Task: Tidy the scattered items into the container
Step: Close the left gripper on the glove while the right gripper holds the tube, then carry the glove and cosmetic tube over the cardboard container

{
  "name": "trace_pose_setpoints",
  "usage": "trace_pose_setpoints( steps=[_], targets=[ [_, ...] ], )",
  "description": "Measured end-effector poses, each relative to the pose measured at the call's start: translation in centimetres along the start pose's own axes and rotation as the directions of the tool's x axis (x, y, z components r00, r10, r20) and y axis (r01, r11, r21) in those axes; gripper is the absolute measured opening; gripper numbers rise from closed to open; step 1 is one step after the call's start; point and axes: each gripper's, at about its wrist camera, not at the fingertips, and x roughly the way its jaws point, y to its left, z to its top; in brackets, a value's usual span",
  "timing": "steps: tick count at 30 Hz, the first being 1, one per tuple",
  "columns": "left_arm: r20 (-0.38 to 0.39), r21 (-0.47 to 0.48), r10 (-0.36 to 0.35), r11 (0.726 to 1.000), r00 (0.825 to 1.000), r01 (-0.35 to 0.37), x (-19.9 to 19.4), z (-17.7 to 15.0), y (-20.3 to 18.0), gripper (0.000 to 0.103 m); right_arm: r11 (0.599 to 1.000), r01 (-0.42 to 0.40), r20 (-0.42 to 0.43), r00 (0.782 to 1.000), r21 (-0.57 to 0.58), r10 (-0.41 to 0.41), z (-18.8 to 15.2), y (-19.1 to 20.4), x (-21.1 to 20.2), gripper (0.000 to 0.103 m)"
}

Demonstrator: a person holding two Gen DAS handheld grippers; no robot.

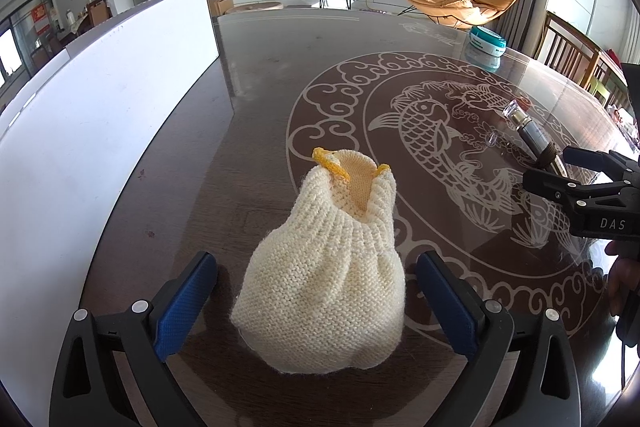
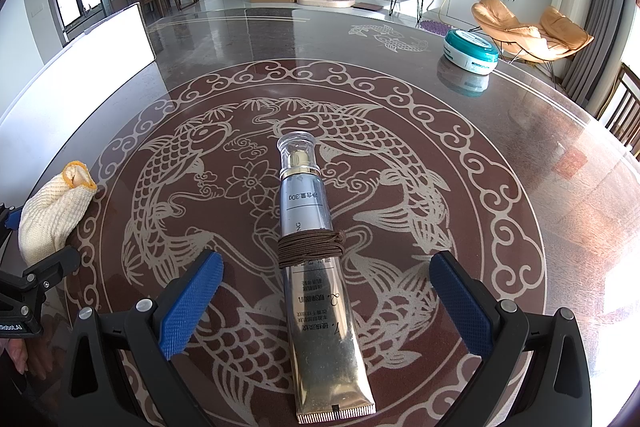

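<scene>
A cream knitted pouch (image 1: 324, 287) with a yellow-edged opening lies on the table between the blue pads of my left gripper (image 1: 317, 259). The jaws stand wide open and neither pad touches the pouch. A silver-gold cosmetic tube (image 2: 308, 203) with a clear cap and a brown cord (image 2: 310, 249) wound round its middle lies lengthwise between the fingers of my right gripper (image 2: 326, 259), which is open and clear of it. The white container (image 1: 100, 107) stands along the table's left side. The pouch (image 2: 52, 211) also shows at the left of the right wrist view.
The dark glass table (image 2: 560, 187) bears a fish pattern. A round teal-and-white tin (image 2: 472, 51) sits at its far right. Wooden chairs (image 1: 572, 47) line the right edge. The right gripper (image 1: 580, 183) and the tube (image 1: 534, 135) show to the right of the pouch.
</scene>
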Motion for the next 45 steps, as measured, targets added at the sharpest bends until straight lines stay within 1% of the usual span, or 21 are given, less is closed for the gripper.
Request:
trace_pose_setpoints(
  steps=[4,6,8,12,15,17,19,20,21,22,23,24,25,28,32,35,38,41,45],
  targets=[
    [-0.014,0.006,-0.015,1.000,1.000,0.015,0.1,0.0,0.0,0.103,1.000,-0.008,-0.009,1.000,-0.009,0.008,0.0,0.0,0.0,0.103],
    [-0.024,0.032,-0.033,0.999,0.999,0.033,-0.1,-0.2,-0.2,0.103,0.998,-0.038,-0.075,0.997,-0.052,0.034,0.7,-0.1,0.1,0.103],
    [-0.030,0.055,-0.049,0.997,0.998,0.050,-0.3,-0.5,-0.5,0.103,0.995,-0.045,-0.138,0.990,-0.084,0.033,1.3,-0.4,0.2,0.103],
    [-0.060,0.077,-0.063,0.995,0.996,0.067,-0.1,-0.2,-0.9,0.103,0.988,-0.057,-0.160,0.987,-0.144,0.033,1.6,-0.6,-0.4,0.103],
    [-0.074,0.084,-0.068,0.994,0.995,0.074,0.1,0.2,-1.2,0.103,0.986,-0.088,-0.194,0.979,-0.143,0.059,1.5,-0.7,0.1,0.102],
    [-0.071,0.086,-0.067,0.994,0.995,0.073,0.1,0.3,-1.2,0.103,0.985,-0.100,-0.188,0.979,-0.139,0.073,1.6,-0.6,0.3,0.102],
    [-0.051,0.089,-0.070,0.993,0.996,0.074,-0.2,0.5,-1.2,0.089,0.987,-0.097,-0.172,0.982,-0.131,0.073,1.9,-0.5,0.5,0.101],
    [-0.040,0.089,-0.071,0.993,0.997,0.074,-0.5,0.6,-1.1,0.070,0.987,-0.097,-0.161,0.984,-0.131,0.075,2.1,-0.4,0.6,0.098],
    [-0.036,0.091,-0.076,0.993,0.996,0.080,-0.7,0.7,-1.1,0.049,0.986,-0.098,-0.142,0.987,-0.133,0.079,2.3,-0.4,0.4,0.083],
    [-0.041,0.094,-0.090,0.991,0.995,0.093,-0.8,0.9,-1.0,0.047,0.986,-0.101,-0.129,0.988,-0.132,0.084,2.7,-0.4,0.1,0.049],
    [-0.049,0.090,-0.108,0.990,0.993,0.112,-0.9,1.0,-0.9,0.045,0.987,-0.108,-0.134,0.987,-0.120,0.092,3.0,-0.5,-0.1,0.030],
    [-0.048,0.085,-0.124,0.988,0.991,0.128,-1.2,1.0,-0.6,0.042,0.988,-0.115,-0.150,0.984,-0.100,0.099,3.3,-0.7,-0.2,0.029],
    [-0.036,0.080,-0.134,0.987,0.990,0.137,-1.8,1.0,-0.4,0.042,0.988,-0.129,-0.153,0.981,-0.089,0.115,3.6,-0.7,-0.5,0.029],
    [0.016,0.059,-0.162,0.985,0.987,0.161,-4.1,1.4,0.6,0.042,0.983,-0.114,-0.116,0.988,-0.147,0.098,4.4,0.4,-2.9,0.029],
    [0.080,0.026,-0.184,0.983,0.980,0.182,-7.6,2.1,2.1,0.042,0.978,-0.123,-0.071,0.991,-0.169,0.112,5.9,2.0,-5.9,0.029],
    [0.141,0.006,-0.183,0.983,0.973,0.184,-10.7,2.6,3.7,0.042,0.972,-0.141,-0.028,0.990,-0.188,0.138,7.8,3.8,-8.3,0.029],
    [0.197,-0.025,-0.166,0.984,0.966,0.174,-13.8,3.3,6.2,0.042,0.960,-0.174,0.015,0.983,-0.220,0.182,9.9,6.6,-10.8,0.029],
    [0.238,-0.073,-0.133,0.985,0.962,0.154,-16.6,3.7,9.8,0.042,0.940,-0.224,0.041,0.969,-0.259,0.242,11.8,10.3,-13.0,0.029],
    [0.271,-0.128,-0.039,0.989,0.962,0.077,-19.5,3.7,15.2,0.042,0.900,-0.311,0.055,0.938,-0.305,0.343,14.3,16.0,-15.4,0.029]
  ],
)
